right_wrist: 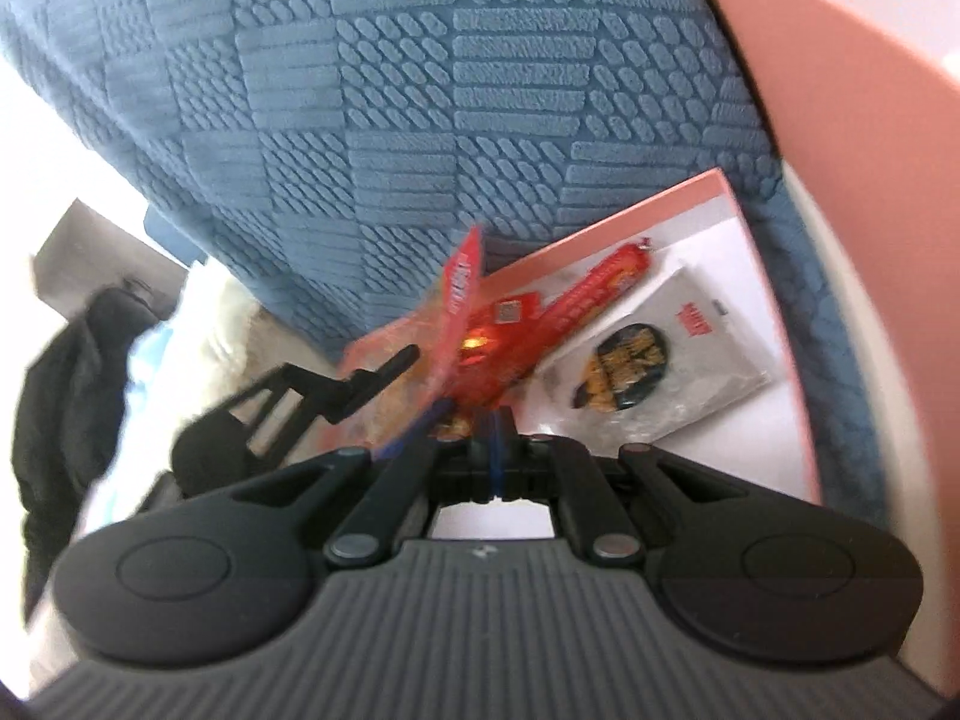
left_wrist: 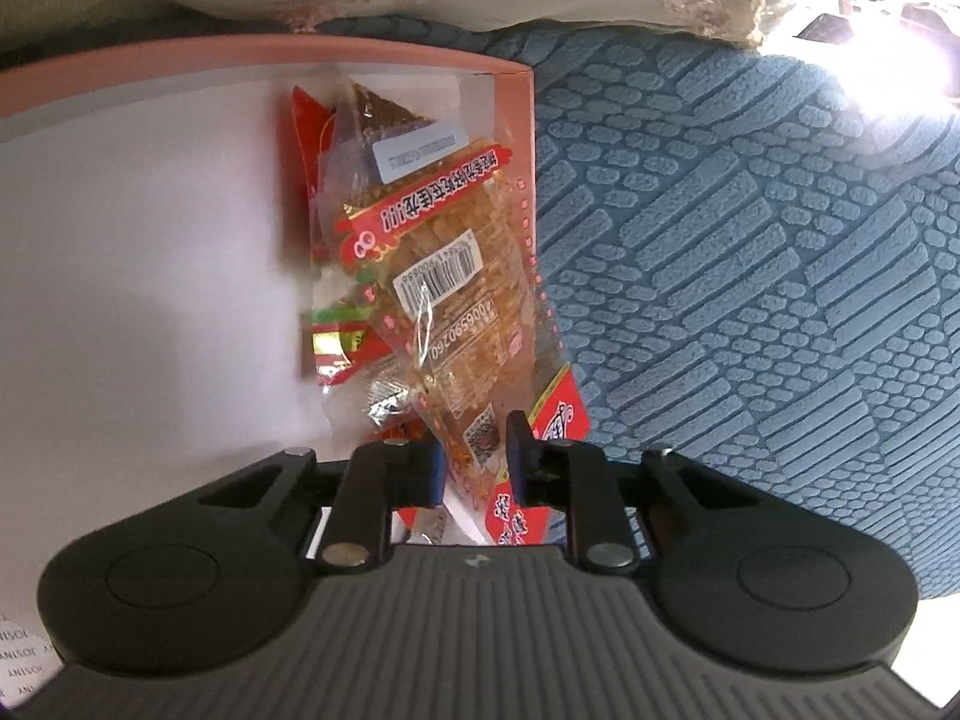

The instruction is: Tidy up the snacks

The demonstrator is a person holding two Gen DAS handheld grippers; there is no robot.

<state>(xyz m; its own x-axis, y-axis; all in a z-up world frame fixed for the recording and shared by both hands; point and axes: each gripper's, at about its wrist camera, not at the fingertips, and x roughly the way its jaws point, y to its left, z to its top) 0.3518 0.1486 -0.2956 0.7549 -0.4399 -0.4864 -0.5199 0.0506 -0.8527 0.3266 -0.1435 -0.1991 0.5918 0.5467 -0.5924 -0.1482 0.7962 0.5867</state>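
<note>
Inside the pink-rimmed white box (left_wrist: 384, 51), which rests on a blue textured fabric cover (left_wrist: 750, 252), lies a heap of snack packets. Topmost is a clear plastic packet of orange snack strips with a barcode label (left_wrist: 444, 276), its near end reaching between the parted fingers of the left gripper (left_wrist: 474, 468), which stand apart without pinching it. The right gripper (right_wrist: 495, 450) has its fingers pressed together on the edge of a red translucent snack wrapper (right_wrist: 480, 354), beside a grey flat pouch with a round dark picture (right_wrist: 648, 360) lying in the box.
</note>
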